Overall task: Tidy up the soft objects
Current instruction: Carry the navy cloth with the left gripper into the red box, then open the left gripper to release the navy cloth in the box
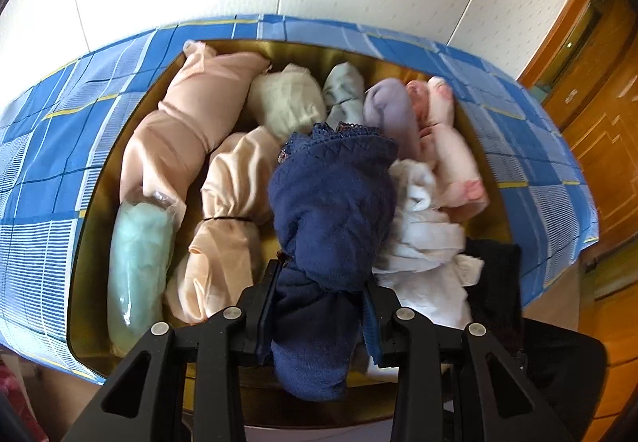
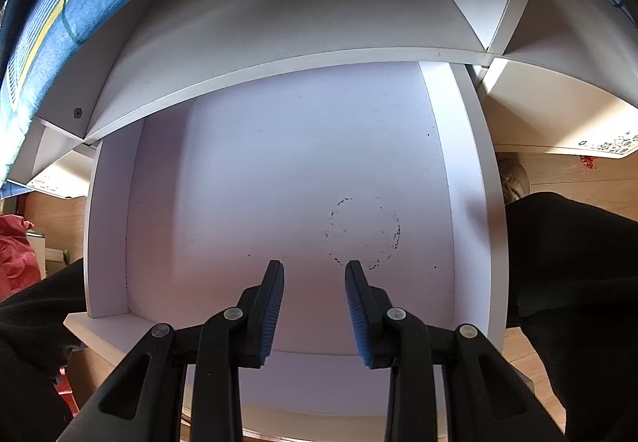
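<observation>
Left tool (image 1: pixel 319 282) is clamped on a rolled navy cloth bundle (image 1: pixel 331 203), w/ both pads pinching its lower third. The roll hangs over the gold-lined box (image 1: pixel 490 226), which sits on a blue plaid cloth (image 1: pixel 60 171); whether its far end rests on the items below can't be told.

Ahead of the tool, inside the box: a long peach roll (image 1: pixel 187 131) to the far left, a mint bundle in clear plastic (image 1: pixel 139 266) near left, a tan roll tied w/ a dark band (image 1: pixel 227 219) just beside the navy one. Further ahead are a pale green roll (image 1: pixel 287 103), a grey-blue one (image 1: pixel 345 91) and a lilac one (image 1: pixel 388 115). Pink rolls (image 1: pixel 450 151) and a white bundle (image 1: pixel 426 242) lie to the right.

Handling, as a guess: navy bundle is light, soft and squashy, knit w/ a lace edge at the far end. It won't slip much from ribbed pads, but a loose roll can unwind if held by an outer layer only. Best hold is across the waist where it's tightest, as now. Lace can snag on neighbours, so drop it straight into the gap btwn the tan and white items.

Right tool (image 2: pixel 315 270) holds nothing; its blue pads are drawn in w/ a narrow gap, above a bare white shelf (image 2: pixel 279 183).
</observation>
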Available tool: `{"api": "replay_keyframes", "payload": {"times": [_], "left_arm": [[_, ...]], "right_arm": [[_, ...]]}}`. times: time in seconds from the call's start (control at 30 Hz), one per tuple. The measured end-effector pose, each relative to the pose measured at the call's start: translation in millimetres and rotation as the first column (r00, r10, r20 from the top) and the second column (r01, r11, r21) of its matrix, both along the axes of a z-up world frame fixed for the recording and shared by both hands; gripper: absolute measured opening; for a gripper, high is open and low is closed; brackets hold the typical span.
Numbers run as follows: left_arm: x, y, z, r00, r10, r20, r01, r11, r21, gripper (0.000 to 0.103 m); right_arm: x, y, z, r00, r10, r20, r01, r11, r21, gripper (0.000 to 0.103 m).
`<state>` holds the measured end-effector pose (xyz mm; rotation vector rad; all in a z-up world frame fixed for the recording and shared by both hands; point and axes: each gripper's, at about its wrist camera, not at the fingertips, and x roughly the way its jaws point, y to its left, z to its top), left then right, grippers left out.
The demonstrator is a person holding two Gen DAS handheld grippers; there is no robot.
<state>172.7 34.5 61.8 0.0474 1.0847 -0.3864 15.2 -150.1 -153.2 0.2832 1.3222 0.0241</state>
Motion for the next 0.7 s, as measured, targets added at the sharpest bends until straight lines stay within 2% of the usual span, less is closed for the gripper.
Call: {"api": "replay_keyframes", "payload": {"times": [0.07, 0.2, 0.3, 0.4, 0.47, 0.57, 0.6, 0.7], "left_arm": [[2.8, 1.9, -7.2, 1.0, 0.012, -0.018, -0.012, 1.0, 0.02, 0.036], [6.6, 7.3, -14.1, 0.999, 0.036, -0.034, -0.035, 0.999, 0.014, 0.037], [6.1, 3.4, -16.9, 0.999, 0.022, -0.028, -0.021, 0.999, 0.046, 0.037], [3.8, -3.7, -21.8, 1.0, 0.0, -0.017, 0.002, 0.995, 0.096, 0.039], [1.4, -5.5, -22.8, 1.0, -0.002, -0.015, 0.003, 0.996, 0.094, 0.04], [-5.3, -3.3, -21.3, 1.0, -0.006, -0.026, 0.007, 0.998, 0.06, 0.051], [-9.7, -1.8, -19.0, 1.0, -0.007, -0.017, 0.008, 0.998, 0.058, 0.057], [-22.4, 2.4, -11.8, 1.0, -0.006, 0.026, 0.005, 0.998, 0.055, 0.064]], "right_arm": [[-0.6, -1.1, -1.7, 1.0, -0.002, -0.002, 0.002, 1.0, 0.002, 0.031], [-1.9, 0.7, -4.2, 1.0, 0.001, -0.001, -0.001, 1.0, 0.003, 0.031], [-1.7, 1.9, -4.5, 1.0, 0.009, 0.001, -0.009, 1.0, 0.002, 0.031], [-2.4, 1.8, 7.6, 1.0, 0.013, 0.001, -0.013, 1.0, 0.002, 0.031], [-2.2, 1.9, 8.1, 1.0, 0.014, 0.002, -0.014, 1.0, 0.003, 0.031], [-1.5, 1.5, 7.6, 1.0, 0.011, 0.003, -0.011, 1.0, 0.005, 0.031], [-1.2, 1.6, 6.9, 1.0, 0.011, 0.003, -0.011, 1.0, 0.005, 0.031], [-1.6, 2.1, 7.2, 1.0, 0.014, 0.004, -0.014, 1.0, 0.005, 0.031]]}}
